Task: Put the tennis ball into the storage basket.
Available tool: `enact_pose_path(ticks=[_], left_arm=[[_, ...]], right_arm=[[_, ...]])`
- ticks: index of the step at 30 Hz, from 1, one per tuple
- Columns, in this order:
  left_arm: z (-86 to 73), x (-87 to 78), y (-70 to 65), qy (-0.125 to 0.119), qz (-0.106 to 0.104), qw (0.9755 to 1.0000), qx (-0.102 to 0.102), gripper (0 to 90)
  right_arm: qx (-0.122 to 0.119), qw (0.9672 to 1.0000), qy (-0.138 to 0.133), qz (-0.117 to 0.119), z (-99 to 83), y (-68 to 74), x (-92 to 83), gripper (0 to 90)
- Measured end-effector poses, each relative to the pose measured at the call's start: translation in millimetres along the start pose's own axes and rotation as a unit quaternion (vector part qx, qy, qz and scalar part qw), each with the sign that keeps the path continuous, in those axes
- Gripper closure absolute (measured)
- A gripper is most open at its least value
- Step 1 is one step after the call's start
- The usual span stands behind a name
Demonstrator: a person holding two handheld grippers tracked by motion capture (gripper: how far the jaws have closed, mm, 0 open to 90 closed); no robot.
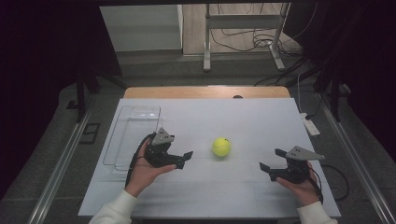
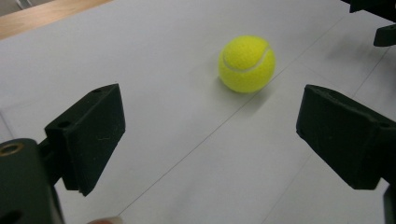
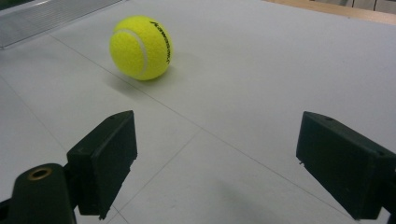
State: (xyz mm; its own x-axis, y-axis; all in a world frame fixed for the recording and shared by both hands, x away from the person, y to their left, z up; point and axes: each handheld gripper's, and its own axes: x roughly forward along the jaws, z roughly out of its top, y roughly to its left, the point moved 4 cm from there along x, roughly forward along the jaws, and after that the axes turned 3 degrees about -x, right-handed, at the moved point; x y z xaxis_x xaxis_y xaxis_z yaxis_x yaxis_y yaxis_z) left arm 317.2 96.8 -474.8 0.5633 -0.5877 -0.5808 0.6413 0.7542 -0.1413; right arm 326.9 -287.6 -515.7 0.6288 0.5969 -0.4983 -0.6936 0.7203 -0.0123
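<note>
High view, left to right. A clear tray (image 1: pixel 133 135) lies at the worktop's (image 1: pixel 243 121) left edge, about 9 o'clock from centre, with nothing visible in it. Just to its right the left gripper (image 1: pixel 186 158) points toward 3 o'clock, jaws wide and holding nothing. The tennis ball (image 1: pixel 221 147) rests on the white sheet near centre, apart from both grippers; in the left gripper view it sits ahead at roughly 1 o'clock (image 2: pixel 247 63). The right gripper (image 1: pixel 268 169) at 4 o'clock of the ball faces 9 o'clock, jaws likewise wide and bare; its own view places the ball at 11 o'clock (image 3: pixel 141 47).

Step in hand, as judged: approach before grasping the ball. The next move calls for centring one pair of jaws around the ball before closing, since it may roll. Open sheet surrounds the ball; the tray wall and worktop edges lie well apart.
</note>
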Motion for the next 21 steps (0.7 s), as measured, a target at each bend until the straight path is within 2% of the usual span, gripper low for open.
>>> enact_pose_path(ticks=[21], left_arm=[[11.1, 15.3, -6.7, 0.011, -0.013, 0.9998, 0.009, 9.1]], right_arm=[[-0.002, 1.0, 0.002, 0.001, -0.4, 0.1, 1.0, 13.1]])
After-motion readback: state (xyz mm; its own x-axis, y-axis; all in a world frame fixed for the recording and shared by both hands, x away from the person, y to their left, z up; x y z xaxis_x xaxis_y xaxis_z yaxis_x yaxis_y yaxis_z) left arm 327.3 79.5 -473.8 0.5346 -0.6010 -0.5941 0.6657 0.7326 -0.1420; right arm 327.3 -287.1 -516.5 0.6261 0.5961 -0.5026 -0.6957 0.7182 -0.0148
